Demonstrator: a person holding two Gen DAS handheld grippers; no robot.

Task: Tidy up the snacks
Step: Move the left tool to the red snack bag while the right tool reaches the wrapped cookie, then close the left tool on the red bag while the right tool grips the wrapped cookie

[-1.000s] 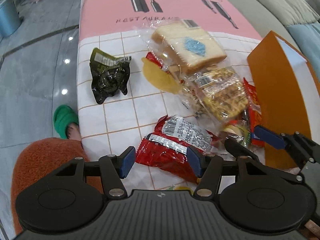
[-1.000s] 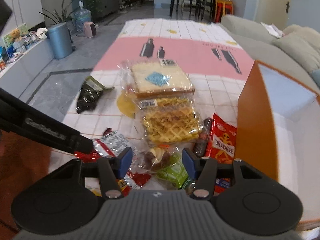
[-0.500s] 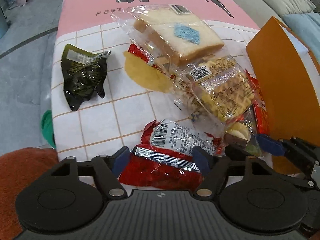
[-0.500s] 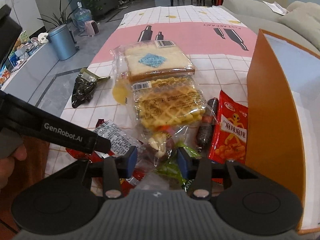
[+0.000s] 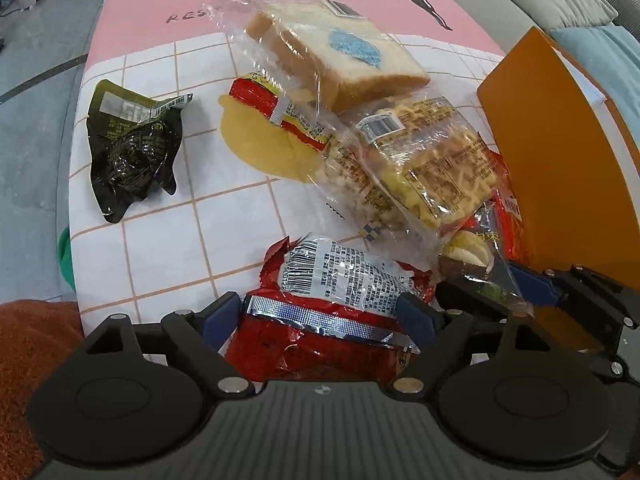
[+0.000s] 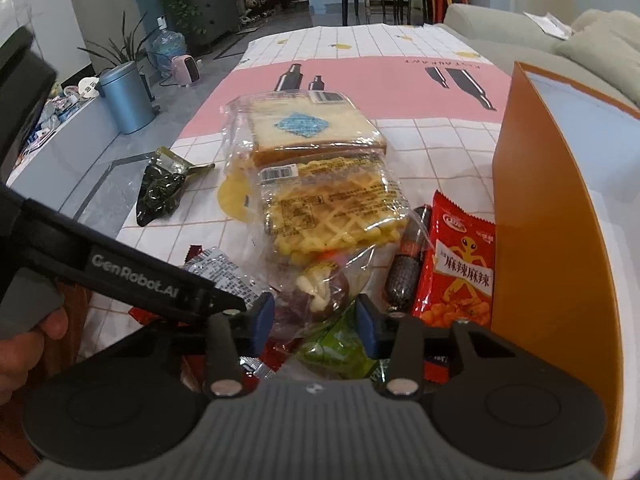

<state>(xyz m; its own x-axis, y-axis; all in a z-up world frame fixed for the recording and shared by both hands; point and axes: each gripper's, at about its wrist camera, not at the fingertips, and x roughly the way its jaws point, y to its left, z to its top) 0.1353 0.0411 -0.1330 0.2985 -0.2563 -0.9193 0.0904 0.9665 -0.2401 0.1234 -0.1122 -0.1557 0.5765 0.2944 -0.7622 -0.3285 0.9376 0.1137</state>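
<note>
Snacks: a loose heap of wrapped packets lies on the checked and pink tablecloth (image 5: 168, 248), just beside the orange open-topped box (image 5: 560, 168).
Left gripper (image 5: 320, 314): black frame with blue pads; its jaws are opening and stand wide on either side of the crinkled red foil packet with a silver band (image 5: 320, 332); the pads sit at the packet's edges, and whether they press on it cannot be told.
Right gripper (image 6: 316, 322): jaws are closing around a clear plastic bag holding a brown and white sweet (image 6: 320, 286) and a green wrapper (image 6: 340, 346); both lie between the blue pads, and contact cannot be told.
Bread: sliced white bread in a clear bag with a blue label (image 6: 304, 128) tops the far end of the heap.
Waffle: yellow waffle in a clear wrapper (image 6: 336, 212) lies just in front of the bread, touching it.
Right edge of heap: a dark sausage stick (image 6: 404, 268) lies beside a red-orange chip packet printed with a cartoon figure (image 6: 460, 268), which touches the box wall.
Outlier: a dark green crumpled vacuum pouch (image 5: 132, 148) lies well apart, near the table's left edge.
</note>
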